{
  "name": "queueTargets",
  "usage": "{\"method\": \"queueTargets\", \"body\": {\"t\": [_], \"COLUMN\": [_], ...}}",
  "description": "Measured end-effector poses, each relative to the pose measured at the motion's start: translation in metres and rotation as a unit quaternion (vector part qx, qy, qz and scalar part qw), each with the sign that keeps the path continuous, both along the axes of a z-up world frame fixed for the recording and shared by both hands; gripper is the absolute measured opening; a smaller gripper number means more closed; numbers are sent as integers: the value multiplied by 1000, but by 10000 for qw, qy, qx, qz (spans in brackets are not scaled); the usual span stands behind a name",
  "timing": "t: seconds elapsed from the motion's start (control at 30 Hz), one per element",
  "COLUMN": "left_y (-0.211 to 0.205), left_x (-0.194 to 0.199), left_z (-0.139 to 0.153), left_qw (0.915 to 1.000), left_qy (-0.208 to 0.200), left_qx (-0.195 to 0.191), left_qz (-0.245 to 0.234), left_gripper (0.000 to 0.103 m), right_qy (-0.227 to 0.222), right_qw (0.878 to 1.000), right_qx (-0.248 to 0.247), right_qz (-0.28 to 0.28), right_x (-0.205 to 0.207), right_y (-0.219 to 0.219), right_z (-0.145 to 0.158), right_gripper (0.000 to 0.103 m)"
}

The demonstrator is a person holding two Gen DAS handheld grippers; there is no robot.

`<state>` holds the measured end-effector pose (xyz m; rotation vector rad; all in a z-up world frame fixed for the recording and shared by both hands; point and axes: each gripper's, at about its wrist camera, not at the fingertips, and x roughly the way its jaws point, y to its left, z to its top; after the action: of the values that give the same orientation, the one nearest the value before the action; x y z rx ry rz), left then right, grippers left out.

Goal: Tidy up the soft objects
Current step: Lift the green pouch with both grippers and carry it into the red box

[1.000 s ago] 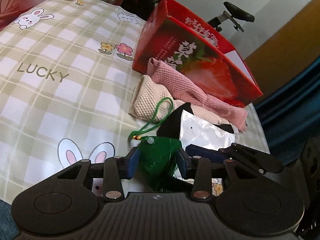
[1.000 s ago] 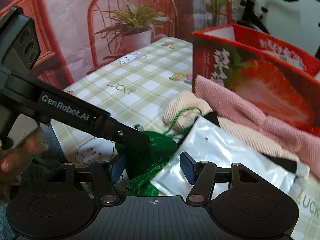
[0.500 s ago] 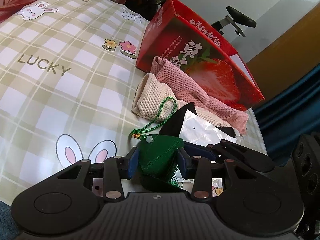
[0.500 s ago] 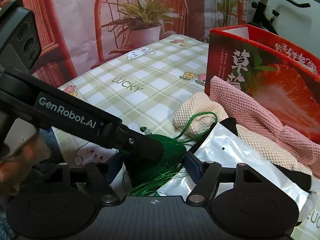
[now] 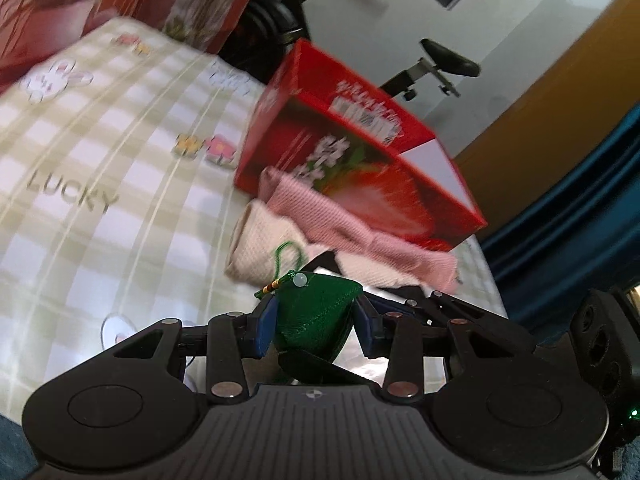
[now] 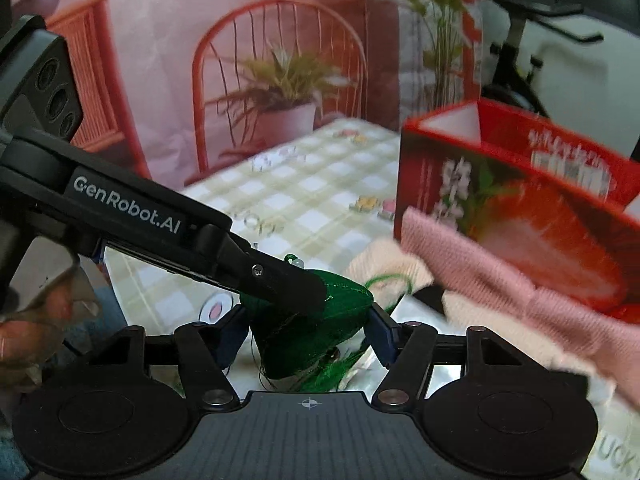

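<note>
Green satin pouch (image 5: 316, 316) pinched between the blue pads of the left gripper (image 5: 316, 326), now carried clear of the checked tablecloth (image 5: 100, 168) where a second ago its tassel trailed on the cloth. Pale bead and looped cord at the top, fabric bulging between the pads, soft and easily squashed. Beyond it, cream cloth (image 5: 260, 240) and pink cloth (image 5: 360, 236) heaped against the red strawberry box (image 5: 360, 168), whole background smeared by motion. Likely headed for that open box.

From the right wrist: same green pouch (image 6: 340, 320) raised, clamped from the left by the other tool's dark finger (image 6: 280, 284). Right gripper (image 6: 308, 332) spread wide around the pouch, pads flanking rather than squeezing; contact on either side hard to tell. Green tassel threads hanging loose below. Silver packet partly hidden underneath.
</note>
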<state>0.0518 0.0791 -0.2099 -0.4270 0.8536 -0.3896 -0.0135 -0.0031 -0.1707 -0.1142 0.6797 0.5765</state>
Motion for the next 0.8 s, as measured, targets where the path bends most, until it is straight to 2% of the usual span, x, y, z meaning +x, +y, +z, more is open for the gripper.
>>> {"method": "queueTargets", "body": {"t": [0.27,0.43,0.8], "left_y": [-20,-30,-58], "left_x": [20,40,102], "left_z": [71,112,166], "left_qw": [9972,9933,9812], "left_qy": [-668,-1091,-1876], "left_qx": [216,121,154], "left_qz": [-276,-357,-424], "left_gripper": [43,43,43], "right_qy": [-563,-981,-1719], "right_qw": [9980,9946,9845], "right_qx": [280,325,135], "right_qz": [-71,-90,-323], "right_x": [19,40,110], "right_y": [-25,-44,-69], "right_z": [56,98,163], "right_gripper": [60,59,59]}}
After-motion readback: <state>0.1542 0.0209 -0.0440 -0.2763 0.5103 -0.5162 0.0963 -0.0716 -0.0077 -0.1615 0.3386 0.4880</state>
